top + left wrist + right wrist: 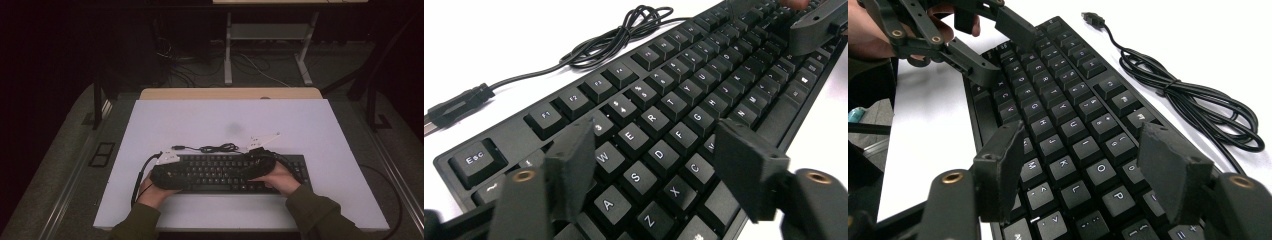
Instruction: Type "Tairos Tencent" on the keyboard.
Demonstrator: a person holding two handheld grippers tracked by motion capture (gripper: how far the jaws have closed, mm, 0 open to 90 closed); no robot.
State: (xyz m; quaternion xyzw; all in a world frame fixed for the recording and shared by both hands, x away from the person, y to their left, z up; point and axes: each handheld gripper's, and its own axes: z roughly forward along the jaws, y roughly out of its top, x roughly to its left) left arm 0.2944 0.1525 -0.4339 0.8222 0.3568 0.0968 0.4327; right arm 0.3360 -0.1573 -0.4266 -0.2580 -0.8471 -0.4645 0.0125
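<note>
- High view: black keyboard [230,172] lies flat at the near middle of the white table top [310,125], long side across. Its cable [216,148] sits coiled just behind the far edge, USB plug [177,147] loose on the table and connected to nothing.
- I have both tools over the keys: left gripper [167,175] over the left end, right gripper [260,165] right of centre.
- Left gripper view: left gripper [659,165] has its jaws parted, hanging just above the letter block around W, S, D, C. Nothing between the pads; I cannot tell whether either tip touches a keycap.
- Right gripper view: right gripper [1083,170] likewise has its jaws spread with nothing clamped, poised above the K, L, O, P area. The left tool shows farther off in this view, over the opposite end of the board.
- Status, my judgement: the work in hand looks like pressing or typing on keys with the jaw tips. Both tools are in place over the home area, so the approach is done.
- Remaining, as far as I can judge: the key presses themselves. No key looks depressed, and with the plug loose nothing in view tells how many presses have been made.
</note>
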